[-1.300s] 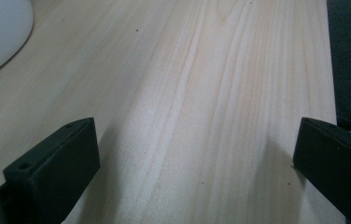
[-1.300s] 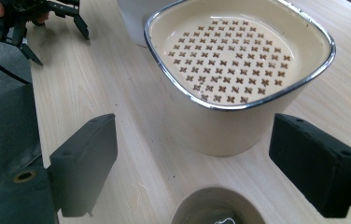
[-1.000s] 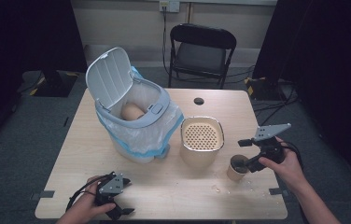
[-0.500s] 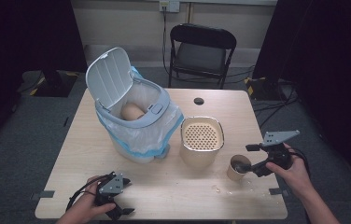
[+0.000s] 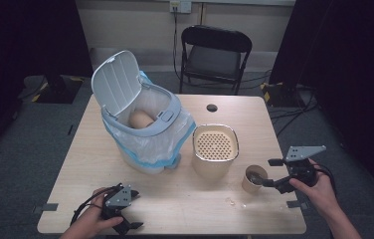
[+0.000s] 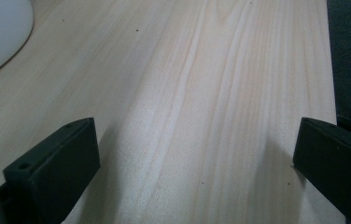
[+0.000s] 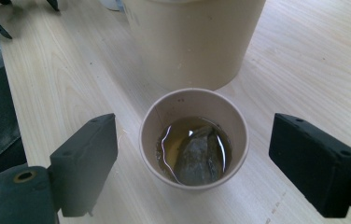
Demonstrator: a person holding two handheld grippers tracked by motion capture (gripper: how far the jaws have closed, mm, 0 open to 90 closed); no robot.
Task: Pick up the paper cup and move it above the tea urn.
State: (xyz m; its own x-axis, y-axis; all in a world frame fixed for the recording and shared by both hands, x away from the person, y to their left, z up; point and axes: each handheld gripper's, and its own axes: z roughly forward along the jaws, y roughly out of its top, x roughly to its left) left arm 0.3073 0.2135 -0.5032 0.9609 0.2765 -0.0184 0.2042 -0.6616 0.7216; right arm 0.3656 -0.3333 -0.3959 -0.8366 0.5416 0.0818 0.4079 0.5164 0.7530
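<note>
Two grippers were at work over the pale wooden counter, one in each of the person's hands. The paper cup stood on the counter just to the right of and slightly nearer than the beige container with the perforated top, apart from it by a narrow gap. In the right gripper view the cup held brownish liquid with a tea bag lying in it, and the beige container's wall rose directly behind the cup.

The right gripper was held just right of the cup, pointing at it from that side, with a grey three-cornered plate on top. Its jaws stood wide open, one on either side of the cup and clear of its rim; neither pad touched the paper.

The left gripper rested low near the front edge of the counter, well to the left of the cup. Its jaws were also spread wide, with bare wood between them.

Left of the beige container and beyond the cup stood a white bin lined with a clear bag, its lid tipped up, a rounded tan object inside. A black folding chair stood behind the counter.
</note>
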